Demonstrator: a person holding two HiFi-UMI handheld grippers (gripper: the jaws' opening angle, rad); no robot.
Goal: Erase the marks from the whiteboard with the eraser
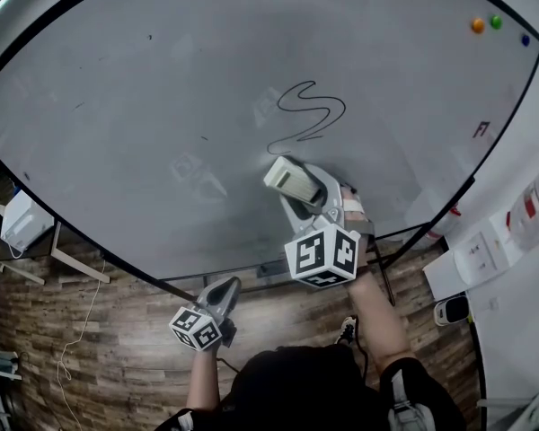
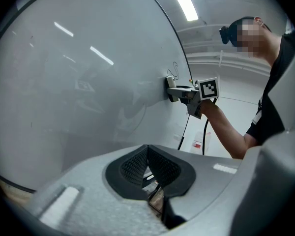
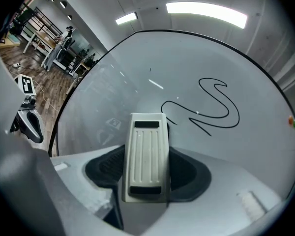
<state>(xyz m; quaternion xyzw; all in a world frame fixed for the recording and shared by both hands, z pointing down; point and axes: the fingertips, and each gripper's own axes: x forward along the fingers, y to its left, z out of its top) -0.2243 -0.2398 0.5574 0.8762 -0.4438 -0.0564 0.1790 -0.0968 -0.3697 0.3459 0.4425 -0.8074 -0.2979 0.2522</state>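
Note:
A large whiteboard (image 1: 162,106) fills the head view, with a black squiggly mark (image 1: 307,113) near its middle. My right gripper (image 1: 298,187) is shut on a white ribbed eraser (image 1: 287,176), whose front end sits just below the mark's lower left tail. In the right gripper view the eraser (image 3: 146,154) lies between the jaws and points at the mark (image 3: 209,107). My left gripper (image 1: 223,290) hangs low beside the board's lower edge, shut with nothing in it. From the left gripper view (image 2: 148,168), the right gripper (image 2: 187,92) shows against the board.
Three coloured magnets (image 1: 485,25) stick at the board's upper right. A small red scribble (image 1: 481,129) is at the right edge. Wood floor (image 1: 90,348) lies below, with a white box (image 1: 22,221) at left and wall sockets (image 1: 472,254) at right.

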